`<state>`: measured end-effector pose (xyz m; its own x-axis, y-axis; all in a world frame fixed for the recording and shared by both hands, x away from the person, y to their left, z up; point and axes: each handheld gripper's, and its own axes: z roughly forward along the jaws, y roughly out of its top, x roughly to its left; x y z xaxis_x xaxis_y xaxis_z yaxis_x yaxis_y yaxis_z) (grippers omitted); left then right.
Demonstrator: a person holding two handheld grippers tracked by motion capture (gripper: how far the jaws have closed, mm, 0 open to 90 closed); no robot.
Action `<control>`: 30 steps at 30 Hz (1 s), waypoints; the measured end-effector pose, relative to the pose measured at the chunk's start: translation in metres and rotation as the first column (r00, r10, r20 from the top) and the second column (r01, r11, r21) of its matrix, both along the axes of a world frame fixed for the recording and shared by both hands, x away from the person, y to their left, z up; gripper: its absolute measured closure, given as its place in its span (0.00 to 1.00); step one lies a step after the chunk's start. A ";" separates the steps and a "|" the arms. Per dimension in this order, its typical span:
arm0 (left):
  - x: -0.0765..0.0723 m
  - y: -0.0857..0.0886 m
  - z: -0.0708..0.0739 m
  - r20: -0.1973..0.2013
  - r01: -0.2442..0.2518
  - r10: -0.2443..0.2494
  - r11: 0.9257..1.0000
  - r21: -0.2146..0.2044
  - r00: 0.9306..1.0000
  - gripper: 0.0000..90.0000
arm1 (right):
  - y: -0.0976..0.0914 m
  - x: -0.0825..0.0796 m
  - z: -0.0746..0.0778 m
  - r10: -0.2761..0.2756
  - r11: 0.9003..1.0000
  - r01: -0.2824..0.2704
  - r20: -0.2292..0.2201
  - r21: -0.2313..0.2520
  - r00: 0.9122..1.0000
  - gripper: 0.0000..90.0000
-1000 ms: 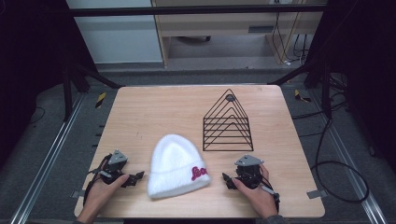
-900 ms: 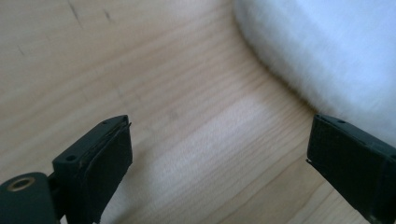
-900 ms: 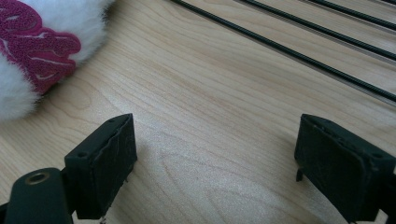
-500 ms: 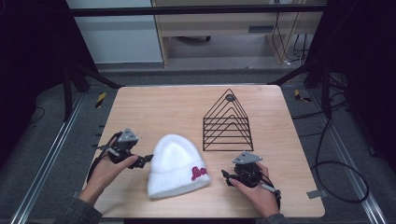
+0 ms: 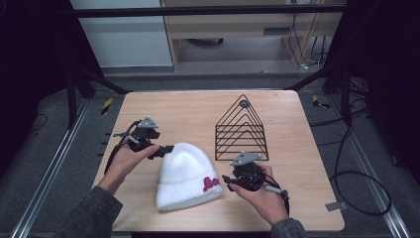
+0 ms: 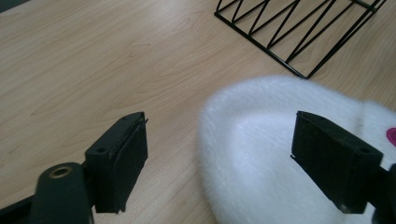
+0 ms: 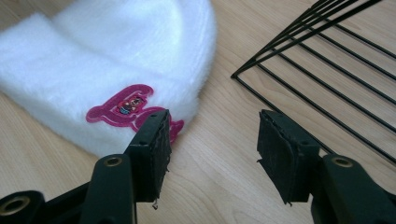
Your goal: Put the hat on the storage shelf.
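A white fuzzy beanie (image 5: pixel 184 172) with a pink logo (image 5: pixel 211 184) lies flat near the front of the wooden table (image 5: pixel 188 111). My left gripper (image 5: pixel 166 149) hovers at the upper left edge of its crown. Its jaws have just been closing, but they still stand wide, and the beanie (image 6: pixel 261 140) lies beyond and under the left gripper (image 6: pixel 222 123), untouched. My right gripper (image 5: pixel 226 180) is beside the cuff, by the logo (image 7: pixel 121 105). The right gripper (image 7: pixel 212 123) has also been closing its jaws, with only bare table between them.
A black wire rack (image 5: pixel 241 130), shaped like a triangle, stands just behind the right hand and right of the beanie. Its wires (image 7: pixel 299 39) run close to the right jaw, and its base (image 6: pixel 261 45) lies past the crown. Cables trail on the floor at the right.
The left hand has lifted and moved away from the front edge to the beanie's crown. The right hand has risen and edged towards the cuff. The beanie has not moved.
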<state>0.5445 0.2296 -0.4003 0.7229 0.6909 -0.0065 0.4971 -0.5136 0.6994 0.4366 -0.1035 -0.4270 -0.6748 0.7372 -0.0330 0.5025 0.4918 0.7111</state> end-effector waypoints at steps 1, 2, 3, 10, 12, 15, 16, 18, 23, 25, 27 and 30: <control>0.001 -0.002 0.000 -0.005 0.002 -0.002 1.000 0.006 1.000 0.21 | 0.001 0.000 0.001 0.002 1.000 -0.002 0.000 -0.001 1.000 0.49; 0.001 -0.002 0.000 -0.005 0.002 -0.002 1.000 0.006 1.000 0.22 | 0.001 0.000 0.001 0.002 1.000 -0.002 0.000 -0.001 1.000 0.49; 0.002 -0.006 0.001 -0.003 0.004 -0.004 1.000 0.023 1.000 0.23 | 0.004 -0.001 0.000 0.009 1.000 -0.009 0.000 -0.002 1.000 0.48; 0.009 -0.022 -0.008 -0.018 0.016 -0.015 0.998 0.068 1.000 0.29 | 0.002 -0.001 -0.001 0.004 1.000 -0.005 0.007 0.003 1.000 0.42; 0.012 -0.025 -0.013 -0.031 0.024 -0.021 0.996 0.083 0.999 0.30 | 0.001 0.000 -0.002 0.002 1.000 -0.002 -0.004 0.005 1.000 0.40; 0.019 -0.027 -0.021 -0.060 0.023 -0.018 0.996 0.090 0.998 0.33 | 0.003 -0.001 -0.002 0.009 1.000 -0.009 -0.005 0.002 1.000 0.39; 0.021 -0.028 -0.024 -0.078 0.026 -0.019 0.996 0.089 0.997 0.33 | 0.003 -0.001 -0.002 0.010 1.000 -0.010 -0.006 0.002 1.000 0.39; 0.023 -0.030 -0.028 -0.090 0.032 -0.023 0.995 0.092 0.996 0.33 | 0.004 -0.002 -0.003 0.012 1.000 -0.012 -0.006 -0.001 1.000 0.38; 0.029 -0.041 -0.044 -0.119 0.050 -0.035 0.991 0.124 0.992 0.34 | 0.001 -0.007 -0.008 0.013 1.000 -0.013 -0.004 -0.001 1.000 0.37; 0.033 -0.043 -0.048 -0.122 0.038 -0.022 0.991 0.130 0.992 0.35 | -0.004 -0.009 -0.010 0.009 1.000 -0.009 -0.004 0.004 1.000 0.37; 0.034 -0.044 -0.048 -0.118 0.034 -0.018 0.990 0.135 0.993 0.37 | -0.005 -0.010 -0.010 0.008 1.000 -0.008 -0.005 0.007 1.000 0.37; 0.036 -0.044 -0.052 -0.108 0.019 -0.002 0.987 0.157 0.994 0.41 | -0.011 -0.011 -0.010 0.001 1.000 -0.001 -0.001 0.015 1.000 0.37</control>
